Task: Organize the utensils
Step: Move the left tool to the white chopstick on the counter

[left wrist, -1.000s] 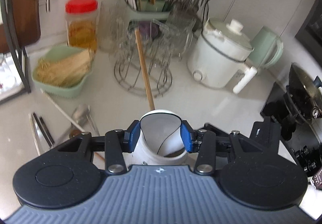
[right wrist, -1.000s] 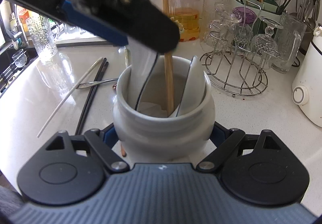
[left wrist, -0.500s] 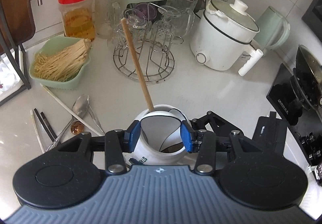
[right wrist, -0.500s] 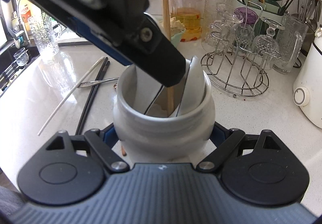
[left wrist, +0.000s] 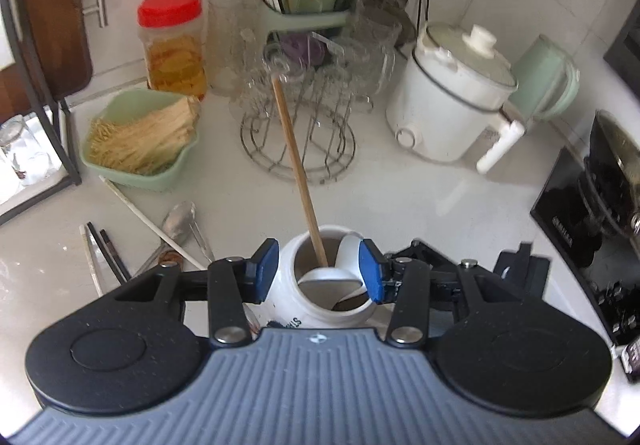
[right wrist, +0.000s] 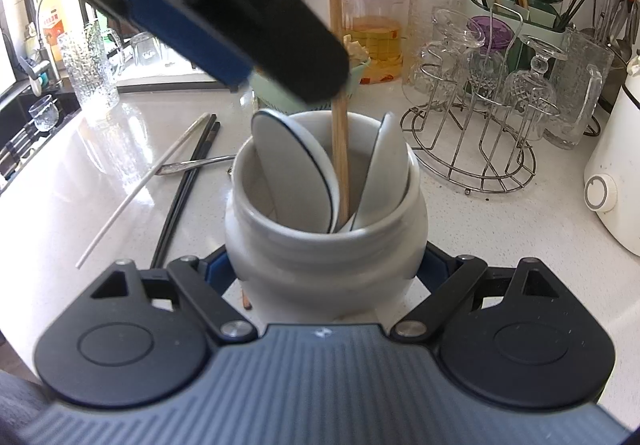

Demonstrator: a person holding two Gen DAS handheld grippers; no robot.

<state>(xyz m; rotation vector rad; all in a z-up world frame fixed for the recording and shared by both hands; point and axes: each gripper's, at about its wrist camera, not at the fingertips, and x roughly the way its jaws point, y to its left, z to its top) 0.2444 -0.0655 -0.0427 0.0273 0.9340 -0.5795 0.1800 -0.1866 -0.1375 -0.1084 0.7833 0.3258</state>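
A white ceramic jar (right wrist: 324,245) stands on the pale counter, and my right gripper (right wrist: 325,265) is shut on its belly. Inside lean a white spoon with a dark rim (right wrist: 296,181), a second white spoon (right wrist: 384,165) and a wooden chopstick (right wrist: 340,149). My left gripper (left wrist: 318,271) hovers open just over the jar (left wrist: 292,309) mouth, its blue pads clear of the spoons (left wrist: 328,281). Loose on the counter to the left lie black chopsticks (left wrist: 108,253), a white chopstick (left wrist: 148,221) and a metal spoon (left wrist: 180,221).
Behind the jar stand a wire rack of glasses (left wrist: 298,133), a green bowl of dry noodles (left wrist: 136,149), a red-lidded jar (left wrist: 174,45) and a green utensil caddy (left wrist: 300,9). A white cooker (left wrist: 452,101) and a black stove (left wrist: 592,213) are to the right.
The dark-rimmed spoon, which stood between the left pads, now rests lower in the jar by itself. The left gripper has lifted clear. The right gripper and jar have not moved.
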